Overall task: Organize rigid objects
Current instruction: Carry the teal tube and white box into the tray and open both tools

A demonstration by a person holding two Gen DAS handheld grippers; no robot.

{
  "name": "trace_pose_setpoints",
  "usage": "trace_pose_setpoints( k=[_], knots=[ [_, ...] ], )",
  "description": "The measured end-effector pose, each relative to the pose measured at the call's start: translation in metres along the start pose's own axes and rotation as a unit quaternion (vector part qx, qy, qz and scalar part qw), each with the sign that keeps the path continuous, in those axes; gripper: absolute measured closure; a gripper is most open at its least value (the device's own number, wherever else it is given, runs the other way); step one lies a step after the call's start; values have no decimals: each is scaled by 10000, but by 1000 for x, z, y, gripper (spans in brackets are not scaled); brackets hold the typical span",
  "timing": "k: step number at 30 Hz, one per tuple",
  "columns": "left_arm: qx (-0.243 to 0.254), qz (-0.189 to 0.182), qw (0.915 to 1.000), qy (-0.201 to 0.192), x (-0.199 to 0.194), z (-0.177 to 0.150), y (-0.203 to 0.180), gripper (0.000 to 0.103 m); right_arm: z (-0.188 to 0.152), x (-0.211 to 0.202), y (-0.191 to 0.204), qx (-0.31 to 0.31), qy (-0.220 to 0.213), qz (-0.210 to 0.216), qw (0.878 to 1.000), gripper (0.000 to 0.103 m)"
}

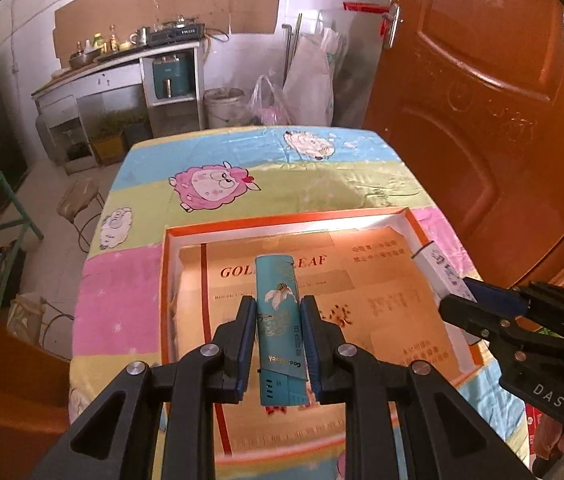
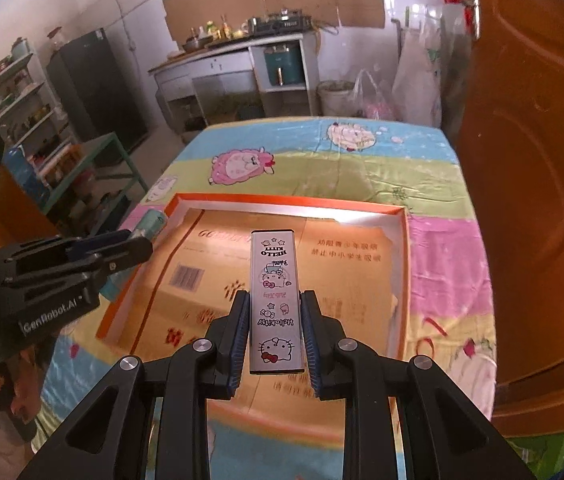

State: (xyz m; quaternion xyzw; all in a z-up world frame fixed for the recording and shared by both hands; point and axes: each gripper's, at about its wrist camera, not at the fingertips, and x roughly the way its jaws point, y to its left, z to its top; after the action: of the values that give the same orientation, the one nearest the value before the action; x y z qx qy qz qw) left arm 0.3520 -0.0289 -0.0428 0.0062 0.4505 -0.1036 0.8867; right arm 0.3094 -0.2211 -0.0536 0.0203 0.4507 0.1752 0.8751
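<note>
My left gripper (image 1: 276,306) is shut on a teal lighter (image 1: 280,320) with a bird print and holds it lengthwise above the orange-rimmed shallow box (image 1: 282,218). My right gripper (image 2: 276,300) is shut on a silver Hello Kitty lighter (image 2: 276,300) and holds it above the same box (image 2: 403,264). The right gripper with its lighter also shows in the left wrist view (image 1: 447,276), over the box's right rim. The left gripper with the teal lighter shows in the right wrist view (image 2: 146,232), at the box's left rim.
The box is lined with gold printed card (image 1: 381,280) and lies on a table with a pastel sheep-print cloth (image 1: 218,184). An orange door (image 1: 481,100) stands close on the right. A stool (image 1: 78,196) and green frame (image 1: 2,208) stand left of the table.
</note>
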Motion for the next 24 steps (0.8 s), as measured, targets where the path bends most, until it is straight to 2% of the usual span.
trace_pose_setpoints(
  k=[10, 24],
  knots=[
    [-86, 54, 9994, 319, 54, 18, 10, 80, 27, 61, -10, 103, 379, 19, 9992, 77],
    [-186, 97, 9983, 535, 95, 30, 23, 80, 38, 105, -19, 102, 614, -78, 9980, 77]
  ],
)
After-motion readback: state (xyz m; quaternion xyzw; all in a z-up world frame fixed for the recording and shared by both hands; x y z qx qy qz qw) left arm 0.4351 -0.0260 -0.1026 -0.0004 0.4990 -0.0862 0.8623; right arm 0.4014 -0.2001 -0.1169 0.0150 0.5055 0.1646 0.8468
